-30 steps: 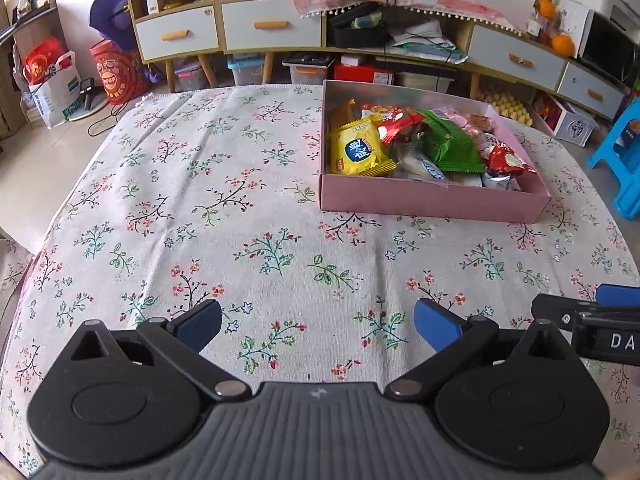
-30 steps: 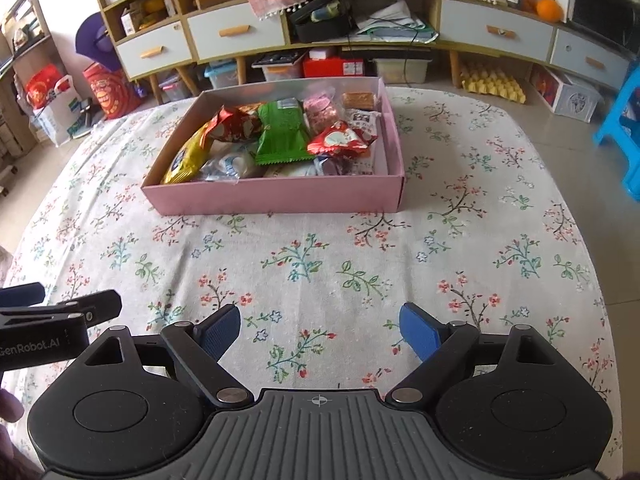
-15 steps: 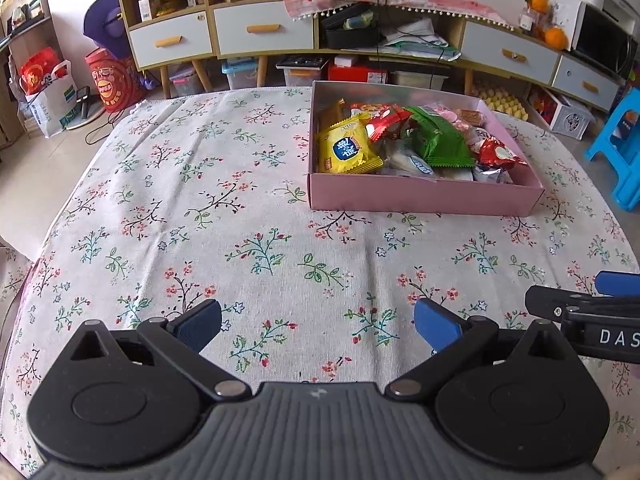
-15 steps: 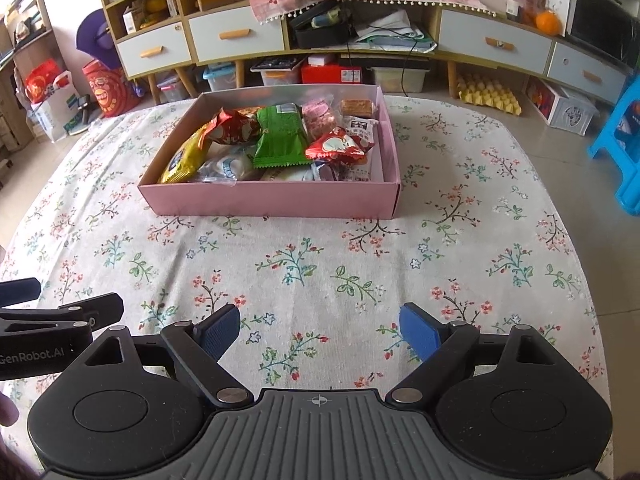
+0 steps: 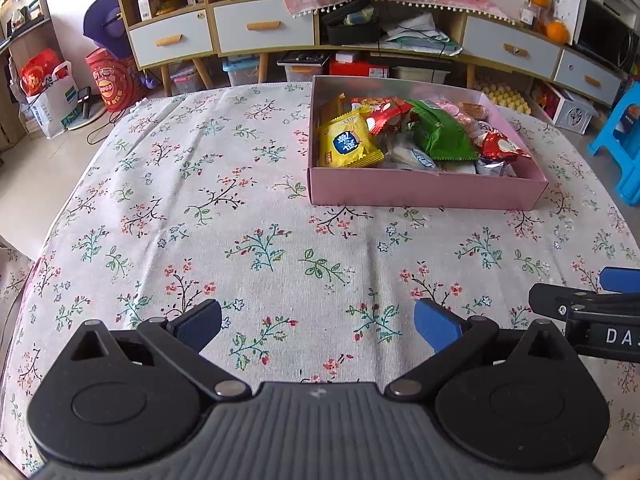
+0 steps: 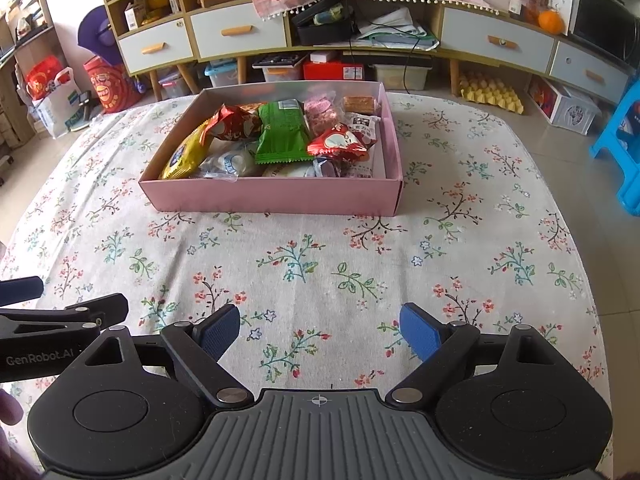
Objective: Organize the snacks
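Note:
A pink box [image 5: 424, 192] [image 6: 272, 198] stands on the floral tablecloth at the far side and holds several snack packets: a yellow one [image 5: 348, 145] [image 6: 186, 156], a green one [image 5: 442, 136] [image 6: 282, 132] and red ones [image 5: 502, 146] [image 6: 338, 144]. My left gripper [image 5: 318, 326] is open and empty, low over the near part of the cloth, well short of the box. My right gripper [image 6: 320, 330] is open and empty beside it, also well short of the box. Each gripper shows at the edge of the other's view.
The floral tablecloth [image 5: 200, 208] covers the table. Behind it stands a long cabinet with drawers [image 6: 240, 36] and boxes on the floor under it. A blue stool [image 6: 624, 136] is at the right, bags [image 5: 52, 96] at the left.
Both grippers have drawn back and tilted up a little, so the box sits slightly farther off and more of the room shows. Both stay open and empty.

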`<action>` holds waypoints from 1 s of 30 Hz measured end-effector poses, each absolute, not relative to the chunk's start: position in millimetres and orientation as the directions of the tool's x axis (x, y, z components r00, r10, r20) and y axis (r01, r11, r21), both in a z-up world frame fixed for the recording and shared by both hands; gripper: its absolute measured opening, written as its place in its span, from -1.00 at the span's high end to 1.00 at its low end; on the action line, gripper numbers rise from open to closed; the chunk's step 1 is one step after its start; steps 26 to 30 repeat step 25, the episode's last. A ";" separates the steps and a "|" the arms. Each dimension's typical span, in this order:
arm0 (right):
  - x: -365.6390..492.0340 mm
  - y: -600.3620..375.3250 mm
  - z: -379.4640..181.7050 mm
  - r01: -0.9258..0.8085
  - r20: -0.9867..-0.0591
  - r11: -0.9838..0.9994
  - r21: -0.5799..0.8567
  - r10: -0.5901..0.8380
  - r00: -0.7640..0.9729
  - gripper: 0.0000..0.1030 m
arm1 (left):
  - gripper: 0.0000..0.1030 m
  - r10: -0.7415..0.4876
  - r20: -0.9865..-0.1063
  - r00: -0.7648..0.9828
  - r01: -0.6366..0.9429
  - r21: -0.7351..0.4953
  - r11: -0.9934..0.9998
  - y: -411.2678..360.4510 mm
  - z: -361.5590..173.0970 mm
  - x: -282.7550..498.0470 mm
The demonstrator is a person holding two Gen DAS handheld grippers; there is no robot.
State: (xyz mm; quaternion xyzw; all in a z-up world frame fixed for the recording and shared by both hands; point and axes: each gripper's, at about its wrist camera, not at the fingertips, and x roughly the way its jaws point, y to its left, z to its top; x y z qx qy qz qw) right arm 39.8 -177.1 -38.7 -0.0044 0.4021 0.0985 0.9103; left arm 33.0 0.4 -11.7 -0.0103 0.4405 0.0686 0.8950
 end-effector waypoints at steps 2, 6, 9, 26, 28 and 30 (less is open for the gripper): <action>39.6 -176.6 -38.4 -0.185 -0.732 0.980 0.070 0.176 0.658 -0.73 | -0.99 0.115 -0.791 0.601 -0.133 0.043 0.990 0.2 -11.7 33.1; 39.6 -176.0 -38.2 -0.186 -0.733 0.980 0.069 0.177 0.657 -0.73 | -0.99 0.116 -0.790 0.601 -0.132 0.045 0.990 -0.3 -11.6 33.0; 39.7 -176.1 -38.5 -0.186 -0.733 0.980 0.069 0.176 0.656 -0.73 | -1.00 0.115 -0.791 0.601 -0.131 0.044 0.990 -0.3 -11.5 32.8; 39.9 -175.1 -39.7 -0.190 -0.737 0.979 0.068 0.177 0.652 -0.74 | -0.99 0.109 -0.793 0.599 -0.125 0.042 0.991 -1.0 -10.7 32.9; 39.9 -175.1 -39.7 -0.190 -0.737 0.979 0.068 0.177 0.652 -0.74 | -0.99 0.109 -0.793 0.599 -0.125 0.042 0.991 -1.0 -10.7 32.9; 39.9 -175.1 -39.7 -0.190 -0.737 0.979 0.068 0.177 0.652 -0.74 | -0.99 0.109 -0.793 0.599 -0.125 0.042 0.991 -1.0 -10.7 32.9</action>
